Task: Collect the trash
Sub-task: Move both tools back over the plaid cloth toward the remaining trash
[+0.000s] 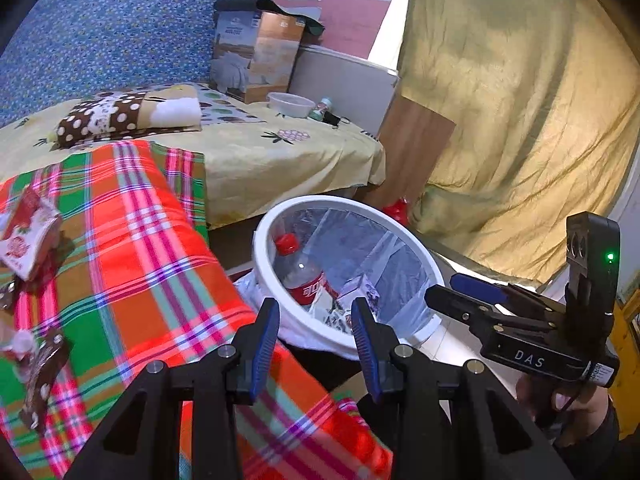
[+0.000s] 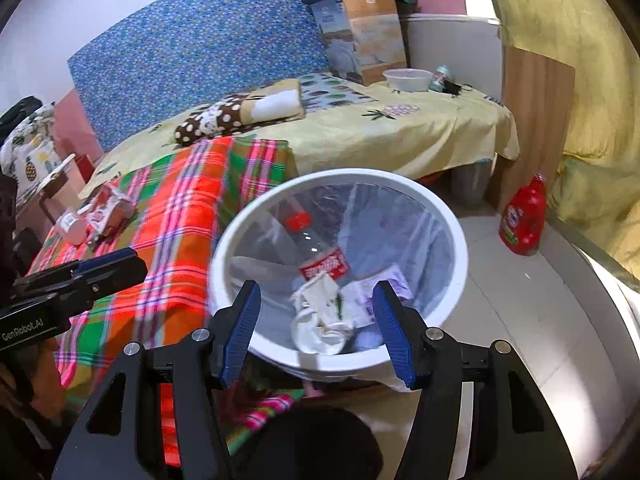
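Beside the bed edge, on the pale tiled floor, stands the round white plastic bin lined with a clear bag point(image 2: 456, 240). Its rim lies just beside the hanging edge of the bright orange, green and pink plaid cloth point(image 1: 132, 248). Inside lie a clear plastic bottle with a red cap and red label point(image 2: 316, 252), crumpled white paper point(image 2: 320, 320) and a small printed carton point(image 1: 360, 290).

The left gripper point(image 1: 316, 344) hangs over the bin's near rim, jaws apart and nothing between them. The right gripper point(image 2: 316, 332) hovers above the bin mouth, jaws wide and empty.

On the plaid cloth, well apart from the bin, rest a red-and-white snack packet point(image 1: 28, 236) and a brown dotted wrapper point(image 1: 42, 376).

Open tile runs right of the bin to a red plastic jug point(image 2: 524, 220) beside a wooden panel.
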A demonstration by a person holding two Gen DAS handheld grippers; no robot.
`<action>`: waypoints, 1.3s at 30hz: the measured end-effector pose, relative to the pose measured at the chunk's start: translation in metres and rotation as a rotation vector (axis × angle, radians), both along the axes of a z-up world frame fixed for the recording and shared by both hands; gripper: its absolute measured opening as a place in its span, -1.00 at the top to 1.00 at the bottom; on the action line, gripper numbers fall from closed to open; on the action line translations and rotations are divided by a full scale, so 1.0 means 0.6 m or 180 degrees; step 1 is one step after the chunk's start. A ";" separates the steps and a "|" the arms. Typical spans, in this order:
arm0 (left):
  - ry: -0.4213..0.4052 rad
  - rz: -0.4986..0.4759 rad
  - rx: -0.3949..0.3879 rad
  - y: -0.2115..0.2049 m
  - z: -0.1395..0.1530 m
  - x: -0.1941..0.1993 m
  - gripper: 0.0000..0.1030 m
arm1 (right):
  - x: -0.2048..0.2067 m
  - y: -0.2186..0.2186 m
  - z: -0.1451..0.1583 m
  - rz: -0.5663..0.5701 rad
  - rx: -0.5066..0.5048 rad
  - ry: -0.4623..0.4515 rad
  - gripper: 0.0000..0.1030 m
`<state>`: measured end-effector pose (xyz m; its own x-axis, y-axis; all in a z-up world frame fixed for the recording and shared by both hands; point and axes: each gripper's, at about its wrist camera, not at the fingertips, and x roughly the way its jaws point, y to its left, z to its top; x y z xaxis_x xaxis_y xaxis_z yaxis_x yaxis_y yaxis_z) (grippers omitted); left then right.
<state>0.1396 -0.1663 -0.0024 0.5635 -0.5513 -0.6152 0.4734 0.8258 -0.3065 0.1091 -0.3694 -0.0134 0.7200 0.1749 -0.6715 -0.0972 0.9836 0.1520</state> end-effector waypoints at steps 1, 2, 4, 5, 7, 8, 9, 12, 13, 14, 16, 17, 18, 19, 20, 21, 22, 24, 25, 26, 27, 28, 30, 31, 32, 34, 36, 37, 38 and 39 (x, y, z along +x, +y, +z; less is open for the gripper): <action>-0.0011 0.0025 0.0003 0.005 0.001 -0.004 0.28 | -0.001 0.005 0.002 0.0024 0.0009 -0.0014 -0.16; -0.0020 0.0060 0.0000 0.013 0.004 -0.009 0.28 | -0.003 0.010 0.005 0.0057 0.0021 -0.0030 -0.16; -0.0030 0.0117 -0.0007 0.026 0.007 -0.015 0.28 | -0.007 0.021 0.010 0.0126 0.0040 -0.0058 -0.16; -0.0039 0.0154 -0.0003 0.033 0.009 -0.019 0.28 | -0.009 0.028 0.013 0.0168 0.0047 -0.0077 -0.16; -0.0053 0.0222 0.0001 0.047 0.012 -0.024 0.28 | -0.011 0.042 0.017 0.0238 0.0051 -0.0105 -0.16; -0.0062 0.0259 0.0005 0.055 0.013 -0.029 0.28 | -0.013 0.050 0.019 0.0274 0.0059 -0.0120 -0.16; -0.0071 0.0285 0.0009 0.061 0.014 -0.033 0.28 | -0.015 0.058 0.021 0.0315 0.0068 -0.0132 -0.16; -0.0097 0.0396 0.0010 0.088 0.018 -0.047 0.28 | -0.021 0.077 0.023 0.0412 0.0095 -0.0166 -0.16; -0.0101 0.0431 0.0016 0.094 0.018 -0.051 0.28 | -0.022 0.083 0.023 0.0443 0.0106 -0.0172 -0.16; -0.0104 0.0471 0.0020 0.102 0.018 -0.055 0.28 | -0.023 0.090 0.024 0.0486 0.0117 -0.0176 -0.16; -0.0106 0.0564 0.0026 0.121 0.017 -0.064 0.28 | -0.026 0.103 0.024 0.0546 0.0132 -0.0190 -0.16; -0.0106 0.0617 0.0032 0.131 0.017 -0.068 0.28 | -0.026 0.111 0.023 0.0596 0.0144 -0.0193 -0.16; -0.0105 0.0651 0.0037 0.137 0.015 -0.071 0.28 | -0.027 0.119 0.024 0.0626 0.0150 -0.0195 -0.16; -0.0101 0.0700 0.0040 0.145 0.015 -0.075 0.28 | -0.027 0.124 0.024 0.0644 0.0157 -0.0200 -0.16; -0.0096 0.0750 0.0042 0.155 0.014 -0.079 0.28 | -0.028 0.130 0.024 0.0678 0.0169 -0.0203 -0.16; -0.0096 0.0797 0.0044 0.165 0.014 -0.082 0.28 | -0.028 0.138 0.025 0.0718 0.0177 -0.0201 -0.16; -0.0099 0.0830 0.0046 0.173 0.013 -0.084 0.28 | -0.029 0.144 0.025 0.0742 0.0176 -0.0197 -0.16; -0.0102 0.0912 0.0061 0.190 0.013 -0.090 0.28 | -0.028 0.156 0.026 0.0803 0.0177 -0.0198 -0.16; -0.0098 0.0956 0.0062 0.199 0.014 -0.092 0.28 | -0.029 0.163 0.027 0.0830 0.0183 -0.0200 -0.16; -0.0097 0.0992 0.0064 0.207 0.014 -0.094 0.28 | -0.030 0.166 0.028 0.0852 0.0184 -0.0201 -0.16; -0.0096 0.1034 0.0069 0.215 0.014 -0.096 0.28 | -0.029 0.171 0.029 0.0875 0.0181 -0.0202 -0.16; -0.0093 0.1077 0.0074 0.224 0.014 -0.097 0.28 | -0.028 0.175 0.030 0.0898 0.0185 -0.0204 -0.16; -0.0089 0.1148 0.0078 0.240 0.012 -0.099 0.28 | -0.028 0.182 0.031 0.0934 0.0186 -0.0206 -0.16; -0.0083 0.1176 0.0079 0.246 0.011 -0.101 0.28 | -0.027 0.186 0.032 0.0947 0.0185 -0.0205 -0.16; -0.0073 0.1207 0.0078 0.252 0.010 -0.101 0.28 | -0.027 0.190 0.031 0.0959 0.0183 -0.0204 -0.16; -0.0056 0.1282 0.0080 0.267 0.007 -0.100 0.28 | -0.026 0.198 0.032 0.1011 0.0178 -0.0210 -0.16; -0.0048 0.1347 0.0083 0.281 0.006 -0.098 0.28 | -0.026 0.207 0.033 0.1057 0.0172 -0.0219 -0.16; -0.0042 0.1379 0.0086 0.287 0.005 -0.097 0.28 | -0.026 0.210 0.034 0.1075 0.0168 -0.0220 -0.16; -0.0039 0.1400 0.0085 0.291 0.004 -0.096 0.28 | -0.025 0.214 0.034 0.1095 0.0165 -0.0222 -0.16; -0.0039 0.1419 0.0084 0.295 0.004 -0.095 0.28 | -0.025 0.217 0.034 0.1106 0.0164 -0.0223 -0.16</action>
<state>0.0827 0.0108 -0.0002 0.7499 -0.2371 -0.6176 0.0727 0.9575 -0.2792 0.0942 -0.2394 0.0071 0.6556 0.4498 -0.6065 -0.4364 0.8812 0.1818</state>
